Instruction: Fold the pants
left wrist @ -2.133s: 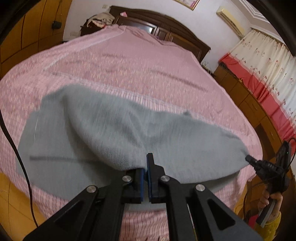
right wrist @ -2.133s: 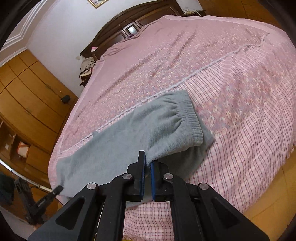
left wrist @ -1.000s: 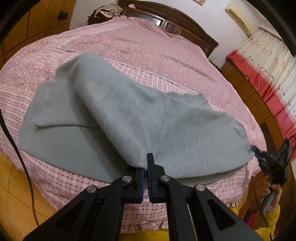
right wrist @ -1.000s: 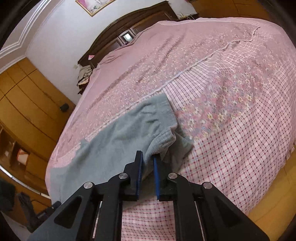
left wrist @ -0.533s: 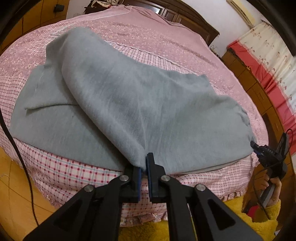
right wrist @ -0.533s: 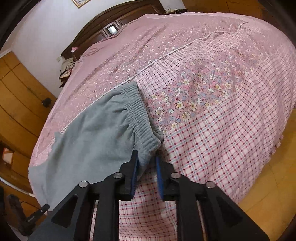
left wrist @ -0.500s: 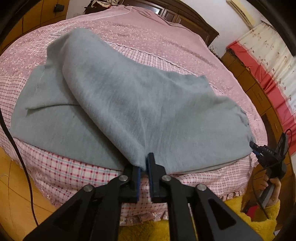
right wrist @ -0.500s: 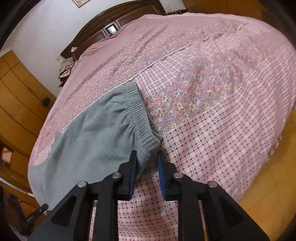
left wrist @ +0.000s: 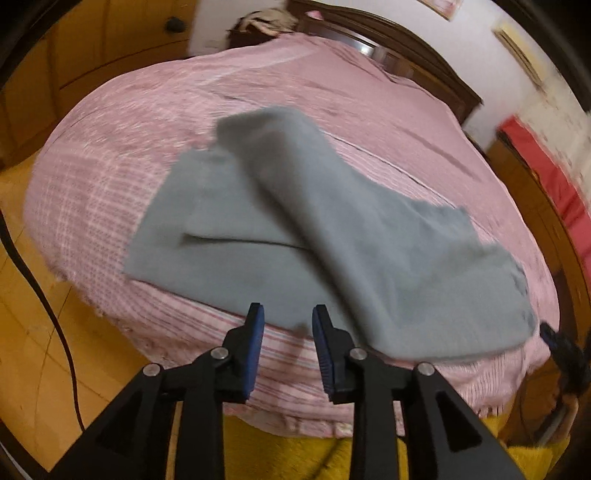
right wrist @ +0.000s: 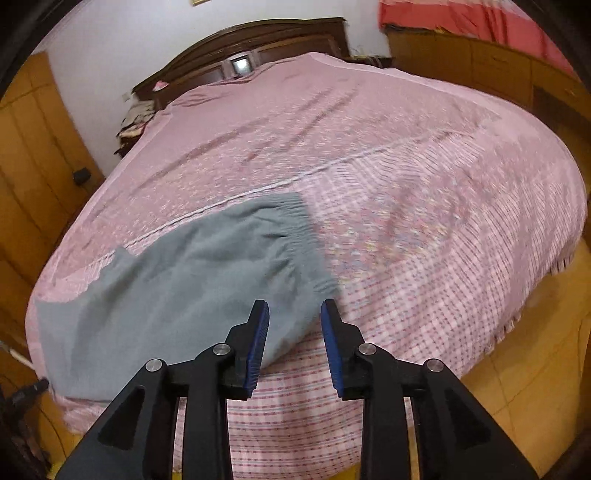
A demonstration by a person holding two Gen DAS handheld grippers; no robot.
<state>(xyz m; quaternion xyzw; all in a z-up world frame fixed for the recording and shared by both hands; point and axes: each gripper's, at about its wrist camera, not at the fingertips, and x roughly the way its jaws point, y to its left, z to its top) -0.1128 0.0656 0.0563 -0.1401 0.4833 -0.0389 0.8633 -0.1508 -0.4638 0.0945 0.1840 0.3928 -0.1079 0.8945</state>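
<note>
Grey fleece pants (left wrist: 332, 236) lie along the near edge of the pink bed (left wrist: 147, 110), one leg folded over the other. My left gripper (left wrist: 287, 314) hovers just off the pants' near edge, its jaws opening, with nothing pressed between the blue pads. In the right wrist view the elastic waistband (right wrist: 299, 218) rests on the checked bedspread (right wrist: 443, 240). My right gripper (right wrist: 294, 310) is over the waist corner, its jaws opening too, and the cloth lies below the pads, not gripped. The right gripper (left wrist: 554, 341) shows blurred at the far right of the left wrist view.
A dark wooden headboard (right wrist: 240, 48) stands at the far end of the bed. Wooden wardrobes (right wrist: 33, 155) line the left side. Red and floral curtains (left wrist: 546, 147) hang on the right. A pile of clothes (left wrist: 266, 22) lies by the headboard. Yellow floor (left wrist: 33, 332) borders the bed.
Both grippers have let go of the pants and their jaws have spread apart. The folded leg and the waist corner now lie on the bed. Both cameras have drawn back.
</note>
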